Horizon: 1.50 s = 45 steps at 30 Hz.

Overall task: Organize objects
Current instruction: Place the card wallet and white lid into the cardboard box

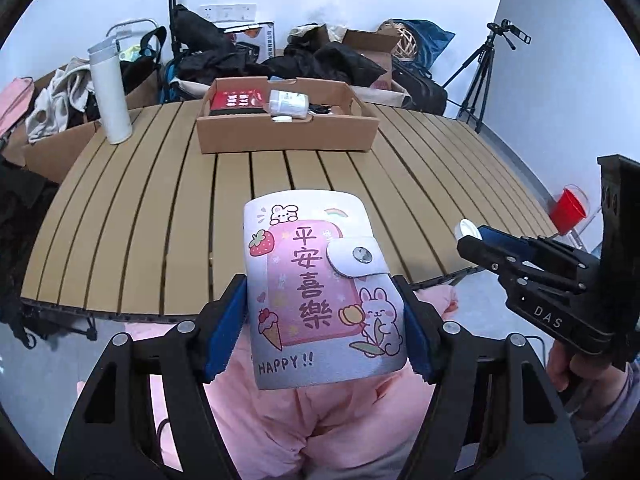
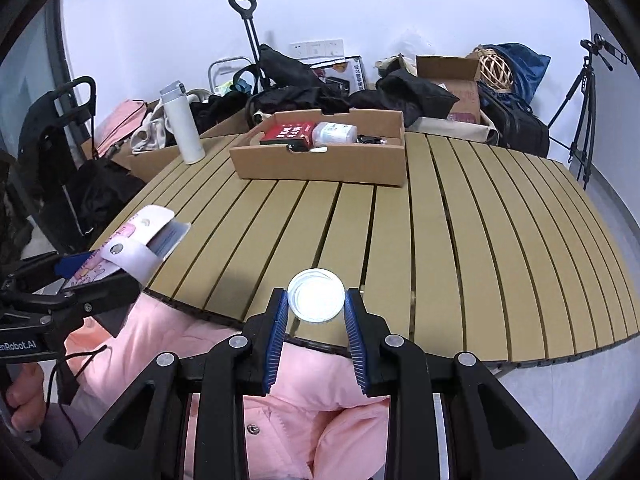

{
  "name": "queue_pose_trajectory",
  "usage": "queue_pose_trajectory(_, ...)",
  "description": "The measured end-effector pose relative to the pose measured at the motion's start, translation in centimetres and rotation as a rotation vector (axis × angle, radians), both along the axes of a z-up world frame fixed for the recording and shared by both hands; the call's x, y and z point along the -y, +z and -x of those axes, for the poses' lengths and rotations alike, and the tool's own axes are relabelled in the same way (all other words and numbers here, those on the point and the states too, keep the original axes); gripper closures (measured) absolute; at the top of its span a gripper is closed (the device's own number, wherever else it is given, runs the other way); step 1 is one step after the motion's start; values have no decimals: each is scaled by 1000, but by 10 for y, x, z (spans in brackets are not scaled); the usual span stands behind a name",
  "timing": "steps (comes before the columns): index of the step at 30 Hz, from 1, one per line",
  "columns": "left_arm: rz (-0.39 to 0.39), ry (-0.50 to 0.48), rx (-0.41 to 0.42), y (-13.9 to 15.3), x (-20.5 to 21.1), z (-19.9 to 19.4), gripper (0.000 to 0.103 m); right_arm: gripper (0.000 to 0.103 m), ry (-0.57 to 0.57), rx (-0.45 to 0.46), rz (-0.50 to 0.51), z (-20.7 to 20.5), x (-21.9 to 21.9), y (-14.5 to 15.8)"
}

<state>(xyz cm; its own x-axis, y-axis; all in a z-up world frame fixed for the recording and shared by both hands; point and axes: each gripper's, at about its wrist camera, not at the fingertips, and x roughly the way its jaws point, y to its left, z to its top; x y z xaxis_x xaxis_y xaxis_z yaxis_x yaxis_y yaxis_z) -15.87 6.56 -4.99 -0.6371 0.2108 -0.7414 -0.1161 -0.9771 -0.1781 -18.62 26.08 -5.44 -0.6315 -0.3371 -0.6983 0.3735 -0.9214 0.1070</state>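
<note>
Slatted wooden table [image 1: 160, 208] before white wall, bags heaped behind. We hold 2 claws over near edge, above pink jacket [image 2: 320, 420]. Left claw [image 1: 320, 320] clamps cartoon card holder [image 1: 320, 292] by both sides, flap snapped. Right claw [image 2: 316, 320] clamps small round white-lidded container [image 2: 316, 296]. Cardboard box [image 1: 288, 136] far across table holds red box [image 1: 236, 101], white bottle [image 1: 288, 103]; white flask [image 1: 109, 92] stands beside it.

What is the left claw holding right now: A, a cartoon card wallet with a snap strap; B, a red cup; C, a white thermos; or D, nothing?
A: the left claw pinches the card wallet, printed with bunnies and a strawberry, between its blue pads above the slatted table's near edge.
</note>
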Motion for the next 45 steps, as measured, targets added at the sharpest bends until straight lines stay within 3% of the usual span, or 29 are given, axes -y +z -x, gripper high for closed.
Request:
queue_pose_trajectory(5,8,-90,-31,36,1,32,37,72,26,-28,-14,23,2,21)
queue_pose_trajectory(10,-52,-148,-69,111,15,118,37,72,98,-98,-9,93,5,98)
queue_pose_trajectory(12,-68,-155,-40,133,15,160,37,72,126,-70,-2,136,6,128)
queue_pose_trajectory(14,-111,-138,42,142,18,207,37,72,123,-7,-3,179,7,142)
queue_pose_trajectory(18,-139,-74,164,124,14,286,37,71,92,125,39,261,9,142)
queue_pose_trajectory(20,-131,-50,222,94,6,320,37,71,70,171,38,290,12,127)
queue_pose_trajectory(26,-133,-8,383,-10,-11,378,37,71,30,315,-18,350,26,37)
queue_pose_trajectory(30,-142,32,456,-54,-15,400,35,69,0,358,-84,374,28,-13)
queue_pose_trajectory(33,-174,15,423,-56,-14,405,32,68,-8,374,-47,387,16,-26)
queue_pose_trajectory(36,-178,-8,369,-43,-10,406,21,65,5,357,-5,391,11,-23)
queue_pose_trajectory(39,-182,-8,322,-26,0,404,10,38,-4,335,23,393,9,-13)
queue_pose_trajectory(40,-169,0,314,-20,6,404,8,31,-4,329,32,394,11,-9)
queue_pose_trajectory(45,15,28,277,10,30,390,7,31,-2,305,-23,380,22,18)
